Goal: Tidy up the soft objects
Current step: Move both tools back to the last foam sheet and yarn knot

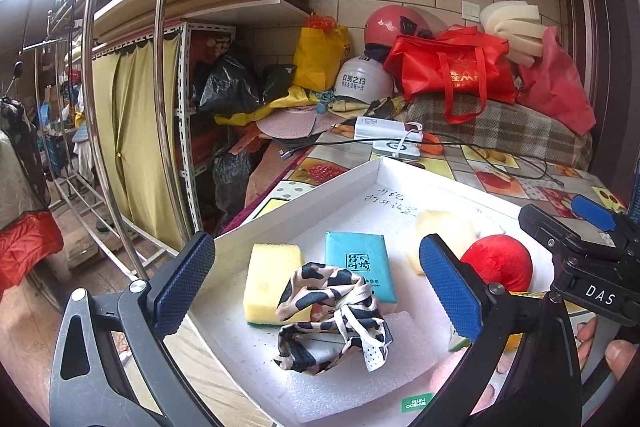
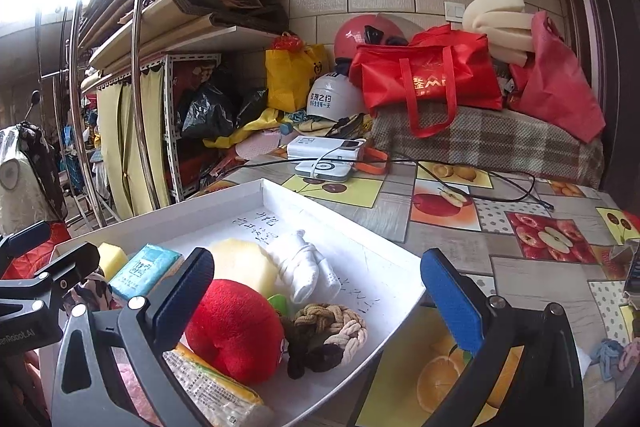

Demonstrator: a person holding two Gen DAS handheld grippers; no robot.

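A white tray (image 1: 320, 187) on the table holds soft things. In the left wrist view: a yellow sponge (image 1: 272, 281), a teal tissue pack (image 1: 358, 263), a black-and-cream patterned cloth (image 1: 334, 315), white foam sheet (image 1: 348, 383), a red plush ball (image 1: 500, 261). My left gripper (image 1: 316, 287) is open and empty above the cloth. In the right wrist view the tray (image 2: 360, 239) also holds the red plush (image 2: 236, 331), a knotted rope toy (image 2: 328, 327), rolled white socks (image 2: 304, 267) and a pale yellow sponge (image 2: 244, 265). My right gripper (image 2: 316, 299) is open and empty over the tray's right corner.
The table has a fruit-print cloth (image 2: 500, 227) with power banks (image 2: 328, 155) and cables behind the tray. Red bags (image 2: 432, 79), helmets (image 2: 340, 99) and foam are piled at the wall. A metal rack (image 1: 132, 107) and curtained shelves stand at left.
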